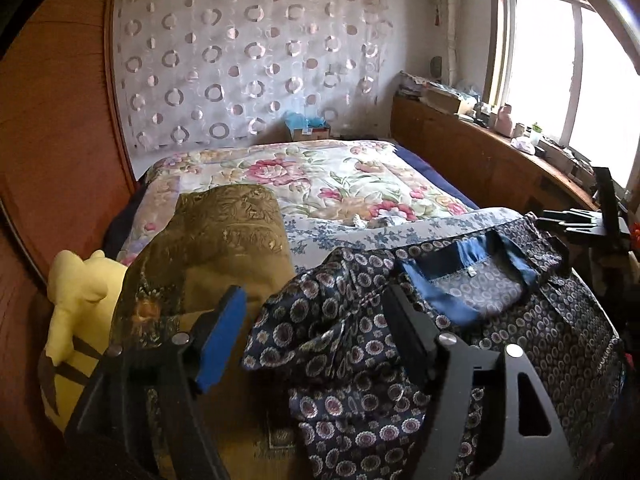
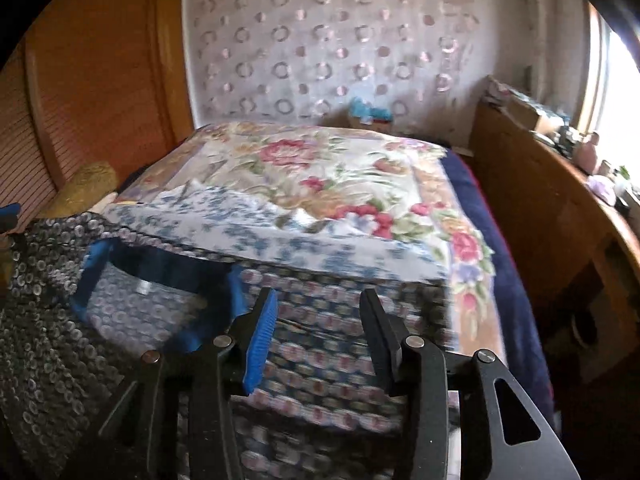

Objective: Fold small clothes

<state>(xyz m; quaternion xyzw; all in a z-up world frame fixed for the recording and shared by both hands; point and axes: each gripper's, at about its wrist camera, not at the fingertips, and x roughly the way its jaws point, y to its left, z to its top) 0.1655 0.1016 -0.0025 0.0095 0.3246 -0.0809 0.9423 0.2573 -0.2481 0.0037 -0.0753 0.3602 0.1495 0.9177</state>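
Hovering with jaws parted and empty, the left tongs (image 1: 316, 320) and right tongs (image 2: 318, 320) hung over a dark navy circle-patterned silky garment (image 1: 540, 328) spread across the bed's (image 1: 340, 176) near end.

L gripper (image 1: 316, 324): jaws apart, nothing pinched, pointing 12 o'clock and tilted down. R gripper (image 2: 320, 332): jaws apart too, narrower gap, same tilt, nothing between pads.

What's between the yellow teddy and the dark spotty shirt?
An olive-gold patterned cushion lies between the yellow teddy and the spotty shirt, shown in the left wrist view.
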